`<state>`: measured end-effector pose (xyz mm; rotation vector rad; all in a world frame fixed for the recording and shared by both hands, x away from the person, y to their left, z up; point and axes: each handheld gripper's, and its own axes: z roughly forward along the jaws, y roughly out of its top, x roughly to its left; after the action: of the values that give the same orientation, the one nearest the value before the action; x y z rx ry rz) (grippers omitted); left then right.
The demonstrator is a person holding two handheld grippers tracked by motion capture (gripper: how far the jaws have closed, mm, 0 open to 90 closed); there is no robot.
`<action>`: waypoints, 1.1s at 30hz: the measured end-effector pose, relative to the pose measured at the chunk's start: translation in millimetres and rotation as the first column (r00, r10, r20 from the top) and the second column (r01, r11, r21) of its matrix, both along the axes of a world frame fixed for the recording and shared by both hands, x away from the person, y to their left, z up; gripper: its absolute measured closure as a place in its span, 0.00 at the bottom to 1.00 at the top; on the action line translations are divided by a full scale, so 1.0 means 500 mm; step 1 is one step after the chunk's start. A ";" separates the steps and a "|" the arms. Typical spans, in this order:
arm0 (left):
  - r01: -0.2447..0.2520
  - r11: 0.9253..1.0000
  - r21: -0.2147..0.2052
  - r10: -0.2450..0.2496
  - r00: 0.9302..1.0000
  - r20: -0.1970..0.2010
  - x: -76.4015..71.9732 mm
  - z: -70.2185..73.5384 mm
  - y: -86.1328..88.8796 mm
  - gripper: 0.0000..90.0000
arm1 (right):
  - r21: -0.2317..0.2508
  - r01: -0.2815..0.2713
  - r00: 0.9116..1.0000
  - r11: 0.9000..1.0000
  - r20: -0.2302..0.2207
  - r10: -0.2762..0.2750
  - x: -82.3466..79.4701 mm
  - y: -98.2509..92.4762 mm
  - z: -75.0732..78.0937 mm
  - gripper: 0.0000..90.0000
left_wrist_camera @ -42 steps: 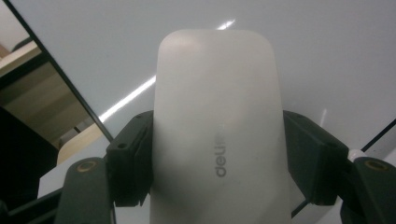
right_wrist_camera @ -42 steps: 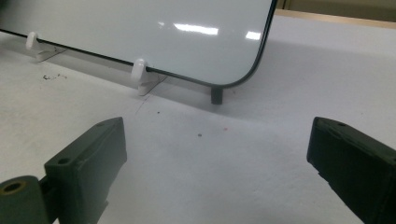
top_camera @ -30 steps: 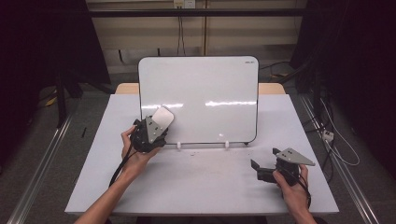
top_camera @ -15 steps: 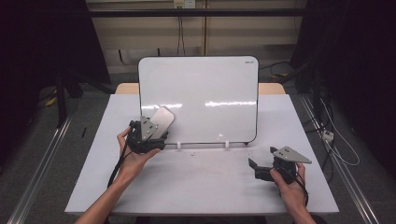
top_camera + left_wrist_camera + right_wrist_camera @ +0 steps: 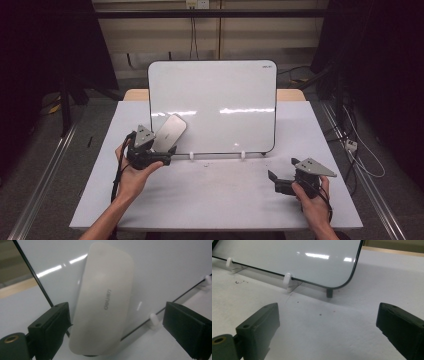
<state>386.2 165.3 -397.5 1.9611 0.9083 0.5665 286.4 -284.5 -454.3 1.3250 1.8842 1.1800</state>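
Note:
A white oblong eraser (image 5: pixel 169 133) sits tilted against the lower left corner of the upright whiteboard (image 5: pixel 225 95). My left gripper (image 5: pixel 167 154) is just below and in front of it. In the left gripper view the eraser (image 5: pixel 102 302) stands between the jaws of the left gripper (image 5: pixel 120 312). Those jaws have just been opening: the right one is far from the eraser, the left one beside its edge, so it is open. My right gripper (image 5: pixel 276 182) rests low at the table's right, open with nothing in it, and the right gripper (image 5: pixel 328 315) faces the whiteboard's (image 5: pixel 287 252) lower corner.
The whiteboard stands on small white clips (image 5: pixel 287 280) near the middle of the white table (image 5: pixel 225 200). Cables and metal rails run along the floor at both sides. Bare tabletop lies between the two hands.
The left gripper's jaws have opened and let go of the eraser, which stays on the board. The left hand has drawn back a little to the left. The right hand has kept still.

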 end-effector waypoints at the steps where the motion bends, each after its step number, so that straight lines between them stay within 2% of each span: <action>1: 0.010 1.000 0.008 -0.010 1.000 -0.010 -0.001 -0.002 0.001 0.08 | -0.004 -0.003 1.000 1.000 0.003 0.003 0.000 0.001 0.000 0.05; 3: 0.000 1.000 0.002 0.000 1.000 -0.026 -0.004 -0.007 0.005 0.08 | -0.005 -0.004 1.000 1.000 0.005 0.004 0.000 0.001 0.000 0.05; 6: -0.007 0.999 -0.040 0.006 0.999 -0.047 -0.010 -0.012 0.018 0.07 | -0.002 -0.002 1.000 1.000 0.004 0.002 -0.001 0.000 0.000 0.05; 7: -0.009 0.999 -0.032 0.007 0.998 -0.058 -0.012 -0.012 0.023 0.07 | -0.001 -0.001 1.000 1.000 0.002 0.001 -0.001 0.000 0.000 0.05; 10: -0.030 0.999 -0.023 0.029 0.999 -0.041 -0.022 -0.013 0.034 0.06 | 0.000 -0.002 1.000 1.000 0.003 0.002 -0.002 0.000 0.001 0.05; 15: -0.022 0.999 -0.041 0.021 0.999 -0.032 -0.042 -0.016 0.051 0.05 | -0.003 -0.002 1.000 1.000 0.006 0.002 -0.002 0.000 0.001 0.05; 17: -0.028 0.999 -0.020 0.027 0.999 -0.028 -0.052 -0.018 0.058 0.05 | -0.002 -0.001 1.000 1.000 0.005 0.001 -0.001 0.000 0.001 0.05; 19: -0.051 0.998 0.020 0.052 0.998 -0.039 -0.060 -0.024 0.063 0.05 | -0.003 0.000 1.000 1.000 0.004 0.000 -0.001 0.001 0.000 0.05; 23: -0.080 0.997 -0.008 0.080 0.994 -0.068 -0.075 -0.040 0.079 0.06 | -0.005 -0.001 1.000 1.000 0.005 0.001 -0.001 0.002 0.000 0.05; 27: -0.110 0.994 -0.004 0.110 0.992 -0.070 -0.095 -0.052 0.089 0.06 | -0.006 -0.001 1.000 1.000 0.005 0.001 -0.001 0.001 0.000 0.05; 33: -0.097 0.995 -0.019 0.096 0.994 -0.058 -0.112 -0.072 0.096 0.06 | -0.002 0.006 1.000 1.000 -0.001 -0.006 -0.003 0.000 0.000 0.05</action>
<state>330.4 213.5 -433.4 1.9303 1.0451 0.5559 284.8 -284.3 -454.4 1.3297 1.8799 1.1743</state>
